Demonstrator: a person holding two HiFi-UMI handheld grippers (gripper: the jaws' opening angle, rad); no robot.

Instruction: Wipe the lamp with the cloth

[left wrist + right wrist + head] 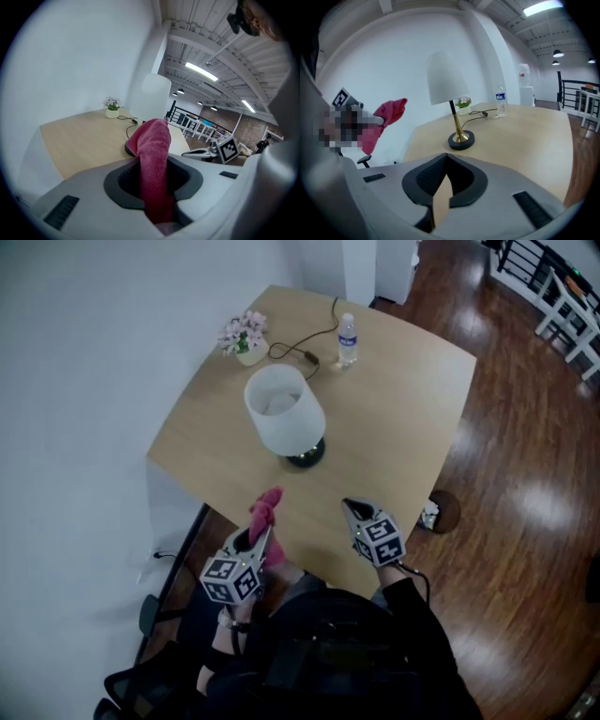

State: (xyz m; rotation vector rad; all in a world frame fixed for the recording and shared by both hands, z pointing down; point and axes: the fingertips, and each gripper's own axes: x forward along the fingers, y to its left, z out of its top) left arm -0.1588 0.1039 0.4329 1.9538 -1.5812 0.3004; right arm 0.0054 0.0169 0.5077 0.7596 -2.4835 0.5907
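Note:
A lamp with a white shade (284,410) and a dark round base (307,455) stands on the wooden table (394,418); the right gripper view shows its shade (445,79) on a brass stem. My left gripper (260,532) is shut on a pink cloth (265,509) that sticks up out of the jaws (153,164), near the table's front edge, short of the lamp. My right gripper (352,510) is shut with nothing in it, over the front edge to the right of the cloth. From the right gripper view the cloth (386,115) shows at the left.
A water bottle (347,339), a small pot of pink flowers (244,336) and the lamp's black cord (309,343) lie at the table's far side. A white wall runs along the left. Wooden floor (525,484) lies to the right. A black chair base (150,615) is below left.

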